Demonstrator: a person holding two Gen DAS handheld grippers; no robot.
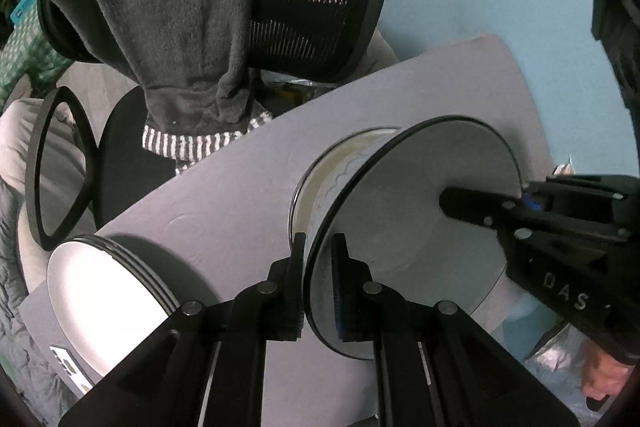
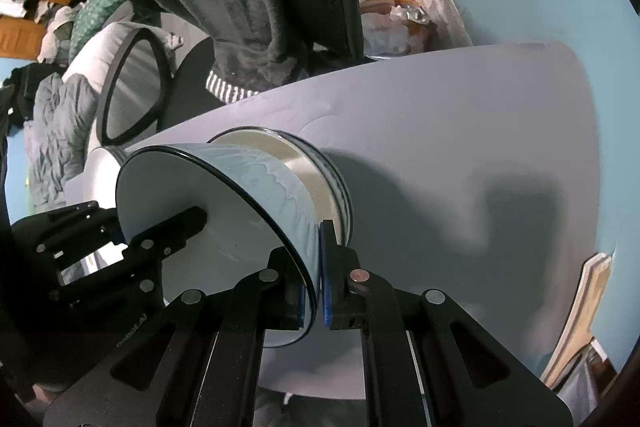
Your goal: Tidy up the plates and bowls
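Starting at the left of the left wrist view, a stack of white plates (image 1: 108, 291) sits on the grey table (image 1: 240, 187), well apart from the work in hand and untouched by either tool. Further right, the left gripper (image 1: 318, 283) has its fingers nearly closed on the near rim of a pale blue bowl (image 1: 416, 211), one finger outside the wall and one inside. This bowl sits tilted in or on a second, cream-lined bowl (image 1: 320, 183) beneath it; whether it is fully seated cannot be told. At the far right, the right gripper (image 2: 314, 281) pinches the opposite rim of the same pale blue bowl (image 2: 224, 227), its blue pads tight against both faces of the wall, as the right wrist view shows. Both tools thus share one bowl, so the step in hand appears to be nesting it into, or lifting it off, the lower bowl; the pictures do not settle which. Judging from the tilt, the next move calls for both hands to act together, levelling the rim so the bowl neither jams nor drags the lower one across the table.
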